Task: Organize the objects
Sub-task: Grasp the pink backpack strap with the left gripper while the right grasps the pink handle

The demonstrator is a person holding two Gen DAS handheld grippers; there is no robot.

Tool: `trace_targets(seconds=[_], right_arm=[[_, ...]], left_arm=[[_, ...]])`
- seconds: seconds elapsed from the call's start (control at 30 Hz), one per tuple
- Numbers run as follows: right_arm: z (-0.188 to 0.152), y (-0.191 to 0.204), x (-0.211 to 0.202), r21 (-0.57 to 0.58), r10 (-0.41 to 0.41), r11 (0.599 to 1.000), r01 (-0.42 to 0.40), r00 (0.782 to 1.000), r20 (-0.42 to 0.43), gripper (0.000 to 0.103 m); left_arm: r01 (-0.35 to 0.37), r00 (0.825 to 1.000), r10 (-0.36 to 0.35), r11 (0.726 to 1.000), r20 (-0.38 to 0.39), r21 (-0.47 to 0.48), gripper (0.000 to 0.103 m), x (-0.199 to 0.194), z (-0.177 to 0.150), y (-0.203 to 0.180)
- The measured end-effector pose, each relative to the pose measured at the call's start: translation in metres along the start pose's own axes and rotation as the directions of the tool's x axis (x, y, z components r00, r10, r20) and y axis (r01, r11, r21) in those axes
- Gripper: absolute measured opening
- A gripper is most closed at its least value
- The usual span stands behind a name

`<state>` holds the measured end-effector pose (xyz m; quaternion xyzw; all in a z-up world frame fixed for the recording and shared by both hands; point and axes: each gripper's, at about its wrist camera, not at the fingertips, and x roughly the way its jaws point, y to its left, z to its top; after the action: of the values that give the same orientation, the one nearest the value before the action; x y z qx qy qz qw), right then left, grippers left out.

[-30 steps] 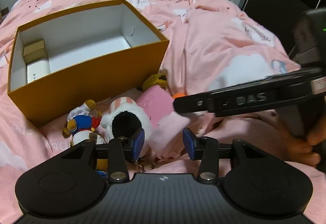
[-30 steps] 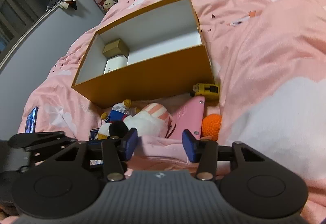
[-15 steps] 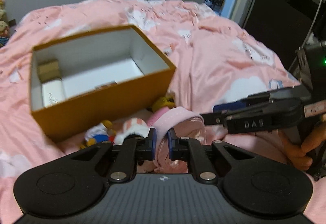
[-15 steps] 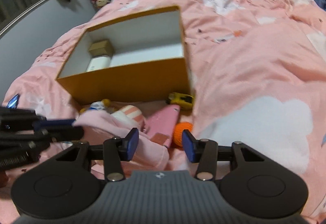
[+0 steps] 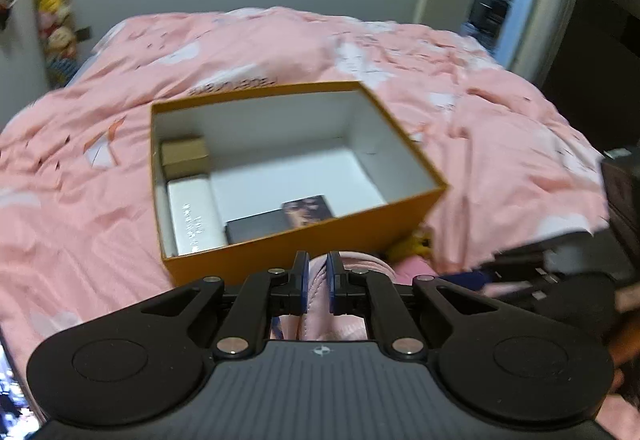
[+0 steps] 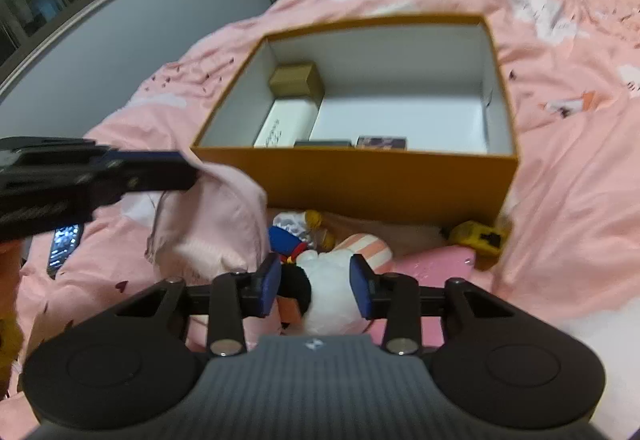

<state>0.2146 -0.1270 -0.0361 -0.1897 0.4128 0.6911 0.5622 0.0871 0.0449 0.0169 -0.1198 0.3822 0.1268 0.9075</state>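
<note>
Hanging from the left gripper point(image 5: 318, 282), jaws pinched tight on it: pink cloth point(image 6: 224, 216), lifted before the orange box point(image 6: 360, 180). Right gripper point(image 6: 316, 290), jaws just narrowing, brackets a white plush toy point(image 6: 332, 280) on the pink bedspread point(image 6: 560, 168); contact unclear.

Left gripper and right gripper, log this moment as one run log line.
left gripper: shut on pink cloth | right gripper: closing, around white plush | orange box: open, partly filled

You see a pink bedspread point(image 5: 280, 48) patterned with white clouds, an orange box point(image 6: 360, 180) lined white, a pale pink cloth point(image 6: 216, 216), a yellow toy car point(image 6: 478, 236), blue gripper pads point(image 6: 269, 282).
</note>
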Motion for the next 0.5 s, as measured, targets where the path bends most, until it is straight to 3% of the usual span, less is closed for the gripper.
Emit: trace_targets(seconds=[0.17,0.27,0.37,0.5], right_arm=[[-0.001,-0.013,0.005,0.036,-0.049,0.998,0.049,0.999,0.003,0.04],[-0.002,-0.028,0.005,0.087,-0.083,0.993,0.083,0.997,0.003,0.041],[-0.002,-0.041,0.004,0.131,-0.113,0.985,0.111,0.994,0.007,0.041],[-0.004,-0.052,0.0,0.155,-0.159,0.975,0.157,0.987,0.003,0.041]], left_arm=[[-0.006,1.0,0.004,0.995,-0.021,-0.102,0.009,0.025,-0.007,0.021],[-0.004,1.0,0.001,0.989,-0.022,-0.147,0.015,0.033,-0.012,0.029],[0.007,1.0,-0.012,0.977,-0.024,-0.214,0.036,0.034,-0.017,0.037],[0.015,1.0,-0.013,0.968,0.009,-0.25,0.055,0.014,-0.023,0.044]])
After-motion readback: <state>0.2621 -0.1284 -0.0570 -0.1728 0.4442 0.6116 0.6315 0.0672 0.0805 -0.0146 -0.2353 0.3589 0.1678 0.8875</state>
